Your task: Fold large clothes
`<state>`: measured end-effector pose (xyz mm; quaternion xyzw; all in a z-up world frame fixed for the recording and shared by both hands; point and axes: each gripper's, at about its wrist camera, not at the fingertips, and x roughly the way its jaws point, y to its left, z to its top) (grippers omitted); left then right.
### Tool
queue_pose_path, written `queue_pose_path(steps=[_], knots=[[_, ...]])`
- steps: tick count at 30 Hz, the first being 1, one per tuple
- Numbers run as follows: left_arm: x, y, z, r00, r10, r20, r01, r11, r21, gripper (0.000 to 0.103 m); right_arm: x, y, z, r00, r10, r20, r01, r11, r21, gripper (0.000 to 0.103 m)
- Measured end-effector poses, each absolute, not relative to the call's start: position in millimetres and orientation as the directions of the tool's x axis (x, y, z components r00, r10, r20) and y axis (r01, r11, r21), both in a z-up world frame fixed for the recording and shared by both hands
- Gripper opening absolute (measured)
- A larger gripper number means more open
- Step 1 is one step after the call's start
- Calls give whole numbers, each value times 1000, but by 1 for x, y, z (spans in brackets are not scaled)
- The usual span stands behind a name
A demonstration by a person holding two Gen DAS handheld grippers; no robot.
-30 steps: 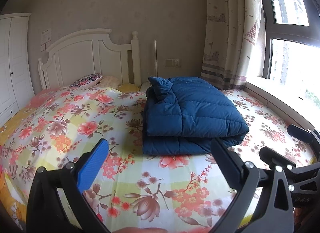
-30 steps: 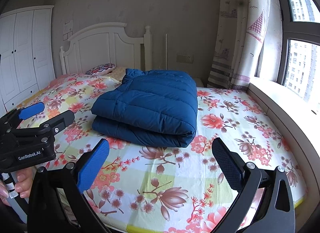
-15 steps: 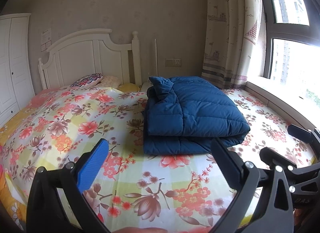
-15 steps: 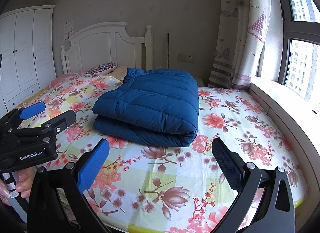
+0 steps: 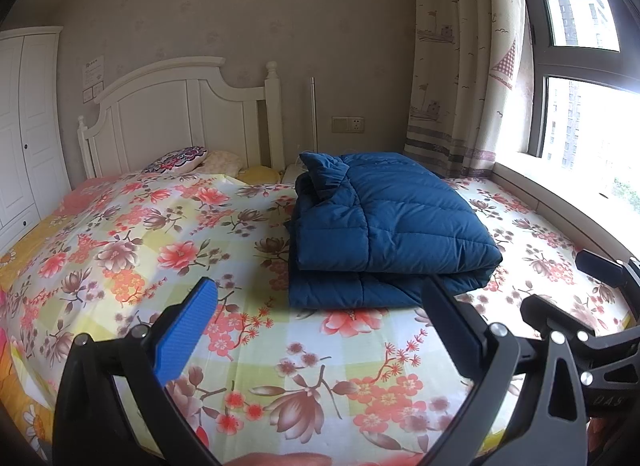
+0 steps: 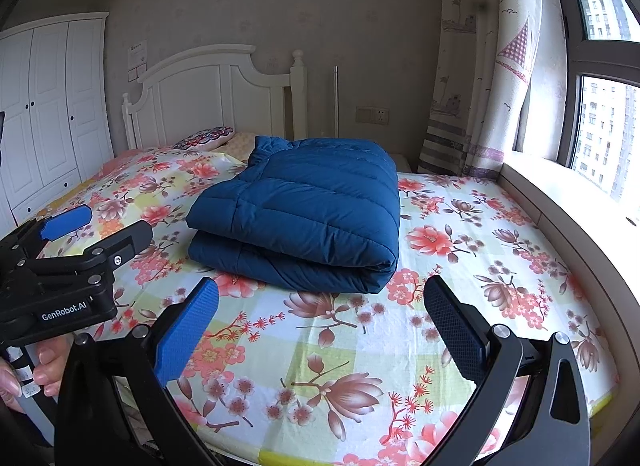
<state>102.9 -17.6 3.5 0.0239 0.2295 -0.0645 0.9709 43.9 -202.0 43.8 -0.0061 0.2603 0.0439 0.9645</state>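
Observation:
A dark blue puffer jacket (image 5: 384,225) lies folded into a thick rectangle on the floral bedsheet (image 5: 168,250); it also shows in the right wrist view (image 6: 308,213). My left gripper (image 5: 320,326) is open and empty, held above the bed's near edge, short of the jacket. My right gripper (image 6: 320,322) is open and empty too, also short of the jacket. The left gripper (image 6: 92,234) shows at the left of the right wrist view, and the right gripper (image 5: 568,286) at the right of the left wrist view.
A white headboard (image 5: 176,113) and pillows (image 5: 180,155) stand at the far end of the bed. A white wardrobe (image 6: 48,113) is at the left. A curtain (image 5: 460,65) and window sill (image 6: 568,201) run along the right.
Both views have drifted very slightly; the jacket and both open grippers stay as they were.

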Motion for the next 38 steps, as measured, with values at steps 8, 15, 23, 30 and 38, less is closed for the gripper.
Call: queue_pose_path(steps=[8, 15, 23, 30, 38], knots=[[103, -18, 3, 886, -113, -449, 136, 991, 17, 101, 45, -201, 42, 857, 84, -508, -90, 996, 12, 99], [103, -17, 3, 886, -114, -449, 136, 991, 17, 101, 46, -201, 42, 856, 87, -509, -92, 996, 14, 99], [103, -15, 3, 886, -113, -449, 135, 991, 17, 101, 46, -200, 42, 855, 87, -510, -93, 996, 15, 99], [99, -14, 0, 896, -110, -431, 139, 990, 36, 101, 48, -202, 35, 848, 97, -522, -103, 995, 18, 99], [158, 31, -13, 803, -152, -576, 225, 973, 58, 101, 72, -257, 34, 819, 37, -573, -30, 999, 22, 98]])
